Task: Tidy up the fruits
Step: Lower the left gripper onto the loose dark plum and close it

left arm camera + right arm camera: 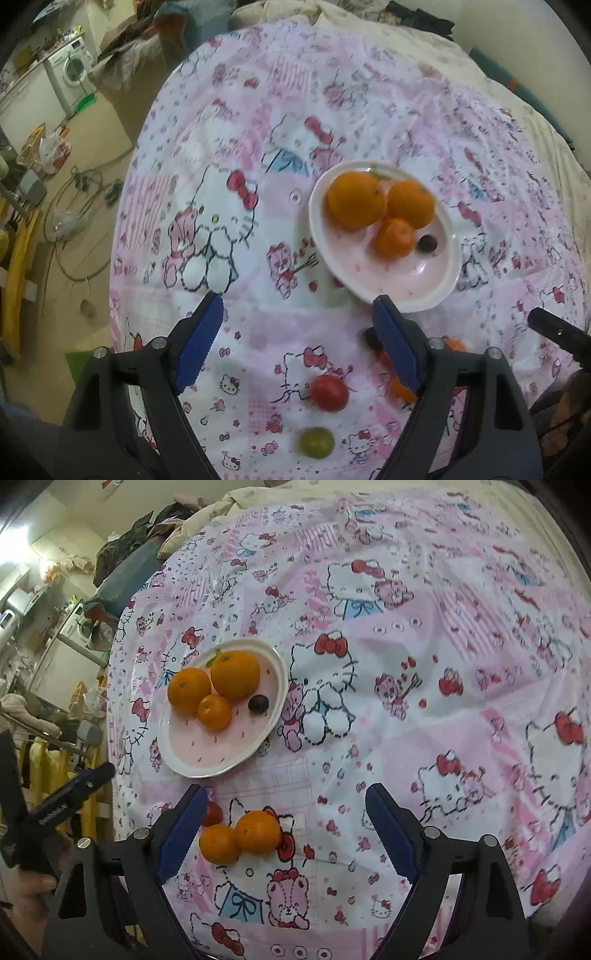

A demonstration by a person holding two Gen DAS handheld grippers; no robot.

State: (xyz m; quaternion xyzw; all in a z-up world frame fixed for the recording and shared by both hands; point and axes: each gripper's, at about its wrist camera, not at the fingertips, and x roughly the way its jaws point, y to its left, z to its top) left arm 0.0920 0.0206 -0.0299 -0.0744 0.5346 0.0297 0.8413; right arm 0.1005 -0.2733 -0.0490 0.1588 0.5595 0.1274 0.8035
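A white oval plate (221,764) on the pink cartoon-print tabletop (424,709) holds three oranges and a dark grape, while two oranges (240,836), a red tomato (328,393) and a green grape (316,442) wait near both empty, wide-open grippers (299,343) (284,830).

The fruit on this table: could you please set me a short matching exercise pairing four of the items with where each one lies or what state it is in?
Column one:
1. dark grape
2. green grape
3. red tomato
4. right hand-held gripper

Column two:
A. on the tablecloth, nearest the left wrist camera
B. on the plate, beside the smallest orange
C. open, holding nothing
D. on the tablecloth, just beyond the green fruit in the left wrist view

Pairs: 1-B, 2-A, 3-D, 4-C
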